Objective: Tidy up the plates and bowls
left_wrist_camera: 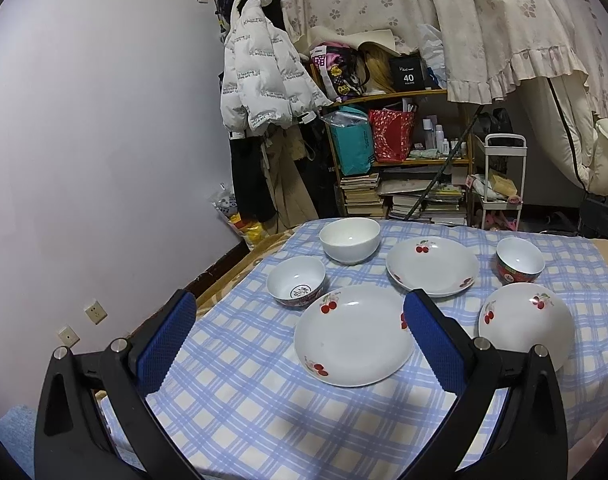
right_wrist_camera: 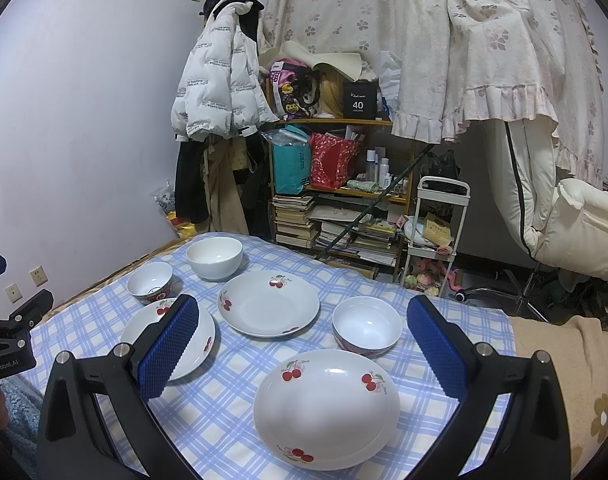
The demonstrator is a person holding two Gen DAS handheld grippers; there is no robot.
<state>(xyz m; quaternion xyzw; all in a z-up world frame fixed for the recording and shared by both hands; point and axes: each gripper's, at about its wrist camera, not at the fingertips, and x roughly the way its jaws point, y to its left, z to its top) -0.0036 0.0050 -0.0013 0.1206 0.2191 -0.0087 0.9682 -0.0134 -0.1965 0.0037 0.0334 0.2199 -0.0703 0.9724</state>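
Observation:
Three white cherry-print plates and three bowls sit apart on a blue checked tablecloth [left_wrist_camera: 231,380]. My left gripper [left_wrist_camera: 299,298] hovers open above the near-left plate [left_wrist_camera: 354,334]. Behind that plate are a red-sided bowl [left_wrist_camera: 296,286], a plain white bowl [left_wrist_camera: 350,240], a second plate [left_wrist_camera: 432,266], another red-sided bowl [left_wrist_camera: 520,260] and a third plate [left_wrist_camera: 526,320]. My right gripper [right_wrist_camera: 302,304] is open over the nearest plate [right_wrist_camera: 326,408], with a bowl [right_wrist_camera: 367,326] and the middle plate [right_wrist_camera: 268,304] beyond it. Its left finger [right_wrist_camera: 167,344] hides part of the left plate [right_wrist_camera: 205,334].
A wall runs along the table's left edge, with sockets [left_wrist_camera: 95,312] low down. Beyond the far edge stand a cluttered bookshelf [left_wrist_camera: 400,168], a hanging white coat [left_wrist_camera: 259,68] and a white trolley [right_wrist_camera: 436,232]. A cream chair [right_wrist_camera: 576,224] stands at the right. Brown blanket [right_wrist_camera: 576,360] covers the table's right end.

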